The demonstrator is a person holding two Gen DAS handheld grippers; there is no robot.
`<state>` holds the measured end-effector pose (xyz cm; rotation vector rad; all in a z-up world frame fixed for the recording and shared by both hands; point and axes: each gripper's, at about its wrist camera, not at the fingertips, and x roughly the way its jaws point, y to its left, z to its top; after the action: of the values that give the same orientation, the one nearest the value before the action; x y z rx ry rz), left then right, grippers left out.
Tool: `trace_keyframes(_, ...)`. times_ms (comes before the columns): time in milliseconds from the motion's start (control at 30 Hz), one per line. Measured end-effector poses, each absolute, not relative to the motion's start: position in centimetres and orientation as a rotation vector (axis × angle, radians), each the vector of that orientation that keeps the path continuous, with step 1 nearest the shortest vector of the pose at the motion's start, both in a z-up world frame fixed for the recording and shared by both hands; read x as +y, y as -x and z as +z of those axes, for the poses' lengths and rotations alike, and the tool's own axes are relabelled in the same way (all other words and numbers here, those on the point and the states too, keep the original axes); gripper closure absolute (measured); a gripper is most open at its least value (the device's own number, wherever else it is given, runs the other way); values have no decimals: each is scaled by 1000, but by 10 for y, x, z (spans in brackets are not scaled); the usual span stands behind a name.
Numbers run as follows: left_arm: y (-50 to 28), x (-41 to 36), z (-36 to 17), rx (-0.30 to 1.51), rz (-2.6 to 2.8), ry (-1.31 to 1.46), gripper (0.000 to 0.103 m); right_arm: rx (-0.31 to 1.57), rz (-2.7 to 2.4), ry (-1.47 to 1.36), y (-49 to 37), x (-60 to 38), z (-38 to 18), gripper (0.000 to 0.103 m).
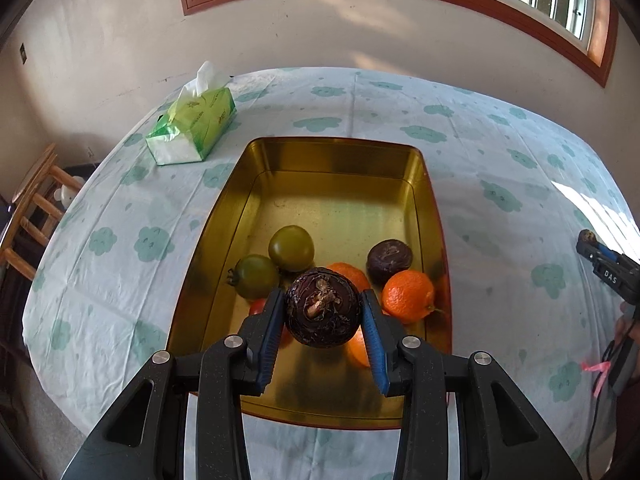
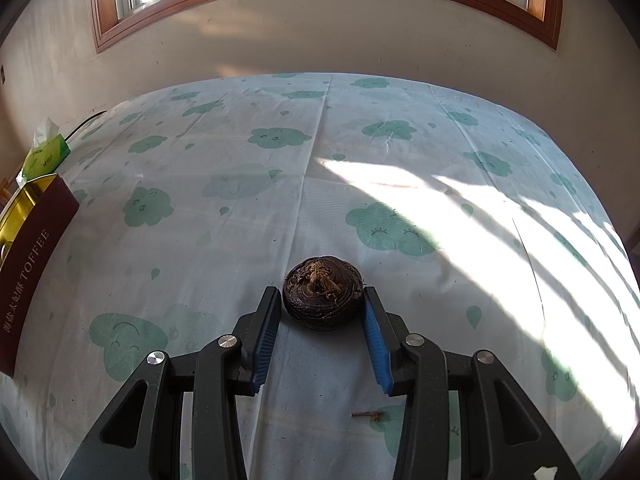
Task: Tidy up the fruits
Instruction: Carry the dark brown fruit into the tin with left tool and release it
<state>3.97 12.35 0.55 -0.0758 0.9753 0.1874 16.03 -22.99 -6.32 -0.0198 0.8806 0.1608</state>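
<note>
- We hold the left tool above the near end of the gold tin tray, its blue pads pressed on both sides of a dark water chestnut; we judge it gripped and carried, not yet set down
- In the tray already lie two green tomatoes, a second dark water chestnut, an orange mandarin and more orange and red fruit partly hidden behind the left tool
- The right tool sits low over the desk, well to the right of the tray, around a third water chestnut; its right pad touches the fruit, the left pad looks just beside it, and we cannot tell whether the grip is closed
- A tissue pack rests on the cloud-print cloth beyond the tray, and a small dry stem scrap lies near the right tool
- We judge the sorting well along: most fruit is in, and what we can see left is to release the left chestnut into the tray and bring over the right one
</note>
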Motion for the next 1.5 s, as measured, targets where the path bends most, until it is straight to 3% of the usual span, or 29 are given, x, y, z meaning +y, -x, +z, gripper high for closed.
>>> trace_keyframes(533, -31, 139, -29, 1047, 184, 101, 64, 881, 161, 21, -160, -230, -63, 64)
trace_keyframes(1500, -29, 127, -32, 1048, 201, 39, 62, 881, 160, 21, -160, -230, -63, 64)
